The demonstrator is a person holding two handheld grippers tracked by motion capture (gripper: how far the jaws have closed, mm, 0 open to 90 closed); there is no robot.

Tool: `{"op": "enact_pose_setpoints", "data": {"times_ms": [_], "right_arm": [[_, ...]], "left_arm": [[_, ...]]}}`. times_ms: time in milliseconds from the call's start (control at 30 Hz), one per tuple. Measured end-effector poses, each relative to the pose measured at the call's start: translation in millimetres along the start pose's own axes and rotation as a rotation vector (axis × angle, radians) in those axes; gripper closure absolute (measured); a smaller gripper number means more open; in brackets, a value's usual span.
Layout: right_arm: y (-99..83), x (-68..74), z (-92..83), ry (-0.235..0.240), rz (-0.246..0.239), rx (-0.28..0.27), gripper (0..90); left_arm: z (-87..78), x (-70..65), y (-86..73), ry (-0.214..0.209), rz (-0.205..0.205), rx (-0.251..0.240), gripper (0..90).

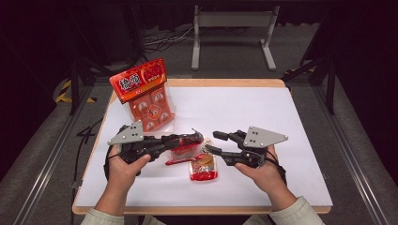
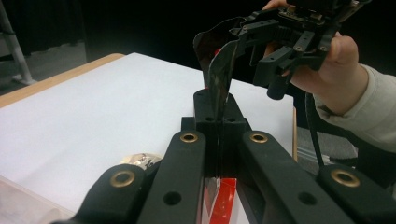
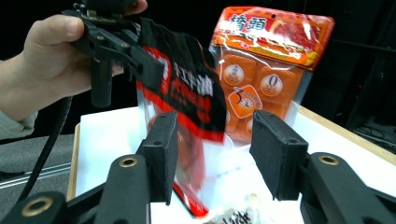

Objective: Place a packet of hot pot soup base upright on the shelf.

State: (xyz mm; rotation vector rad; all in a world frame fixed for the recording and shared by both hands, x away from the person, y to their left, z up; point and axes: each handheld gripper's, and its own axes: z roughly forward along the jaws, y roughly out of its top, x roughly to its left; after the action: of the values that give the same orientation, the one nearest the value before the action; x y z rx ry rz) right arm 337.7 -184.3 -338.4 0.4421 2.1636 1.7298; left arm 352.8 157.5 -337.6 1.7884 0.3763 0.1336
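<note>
Red pouch (image 1: 184, 146): pinched at top edge by left gripper (image 1: 196, 137), jaws fully closed on film; lifted just right of orange pack (image 1: 146, 96), likely for emptying. Long axis hanging down, mouth end up toward jaws. Right gripper (image 3: 212, 156): jaws apart, pads clear of pouch. Small snack (image 1: 202, 168) lying on table (image 1: 263, 117) below pouch.

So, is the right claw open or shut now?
Open: the right claw has its pads apart, pressing nothing; the red-black packet hangs from the left claw.
</note>
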Motion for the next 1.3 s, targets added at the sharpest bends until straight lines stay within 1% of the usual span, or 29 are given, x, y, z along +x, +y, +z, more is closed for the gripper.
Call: {"op": "enact_pose_setpoints", "data": {"times_ms": [100, 133, 200, 300, 333, 400, 467, 500, 533, 567, 600, 767, 833, 867, 900, 1000, 1100, 1133, 1200, 1300], "right_arm": [[-2.7, -3.4, -7.4, -0.015, 0.013, 0.003, 51.6], [-3.7, -4.2, -9.9, -0.021, 0.018, 0.005, 51.5], [-5.7, -5.9, -15.0, -0.034, 0.024, 0.008, 51.5], [-9.1, -7.9, -23.2, -0.057, 0.031, -0.001, 51.6], [-10.7, -8.9, -26.3, -0.065, 0.038, 0.0, 51.6], [-13.0, -10.5, -30.4, -0.078, 0.043, 0.002, 51.7], [-15.1, -12.0, -35.3, -0.091, 0.051, 0.004, 51.8], [-16.2, -13.0, -38.1, -0.099, 0.053, 0.003, 51.8], [-17.5, -14.2, -42.2, -0.109, 0.059, 0.002, 51.9], [-17.5, -14.2, -42.2, -0.109, 0.059, 0.002, 51.9], [-18.6, -15.4, -46.4, -0.121, 0.064, 0.002, 51.9], [-21.4, -18.1, -53.6, -0.141, 0.074, 0.0, 51.9], [-21.9, -18.9, -55.1, -0.141, 0.076, 0.001, 51.9], [-22.7, -19.8, -57.0, -0.149, 0.079, 0.0, 51.9], [-22.7, -19.8, -57.0, -0.149, 0.079, 0.0, 51.9], [-23.5, -21.6, -58.6, -0.154, 0.084, -0.003, 51.9], [-23.9, -23.2, -59.6, -0.159, 0.086, -0.002, 52.0], [-23.8, -23.6, -59.9, -0.158, 0.086, -0.004, 52.0], [-23.2, -24.1, -61.2, -0.161, 0.085, -0.005, 51.9], [-22.6, -24.8, -62.7, -0.164, 0.087, -0.012, 51.9]], "left_arm": [[-5.0, 4.7, 3.1, 0.001, -0.006, 0.004, 89.6], [-6.6, 6.8, 4.3, 0.0, 0.001, 0.003, 89.6], [-10.1, 9.8, 6.7, 0.003, -0.009, -0.002, 89.6], [-15.1, 15.9, 10.3, 0.009, -0.002, 0.003, 89.6], [-16.6, 17.5, 11.2, 0.015, -0.008, 0.002, 89.6], [-19.5, 21.4, 12.8, 0.022, -0.002, 0.004, 89.6], [-23.6, 25.0, 14.8, 0.036, -0.006, 0.005, 89.6], [-25.3, 26.7, 15.8, 0.042, 0.0, 0.008, 89.7], [-28.7, 28.6, 17.5, 0.057, -0.02, -0.003, 89.7], [-28.7, 28.6, 17.5, 0.057, -0.02, -0.003, 89.7], [-32.0, 32.2, 19.4, 0.067, -0.02, -0.018, 89.7], [-37.5, 38.7, 22.4, 0.086, -0.025, -0.028, 89.7], [-40.3, 43.0, 23.6, 0.104, -0.005, -0.032, 89.6], [-42.6, 46.1, 23.5, 0.116, -0.001, -0.033, 89.7], [-42.6, 46.1, 23.5, 0.116, -0.001, -0.033, 89.7], [-46.1, 50.7, 21.8, 0.134, -0.001, -0.032, 89.6], [-51.0, 55.5, 20.1, 0.149, -0.012, -0.035, 89.6], [-52.8, 57.6, 20.0, 0.156, -0.003, -0.038, 89.7], [-55.0, 61.1, 19.1, 0.161, -0.01, -0.042, 89.7], [-55.7, 66.9, 17.2, 0.186, 0.017, -0.033, 89.6]]}}
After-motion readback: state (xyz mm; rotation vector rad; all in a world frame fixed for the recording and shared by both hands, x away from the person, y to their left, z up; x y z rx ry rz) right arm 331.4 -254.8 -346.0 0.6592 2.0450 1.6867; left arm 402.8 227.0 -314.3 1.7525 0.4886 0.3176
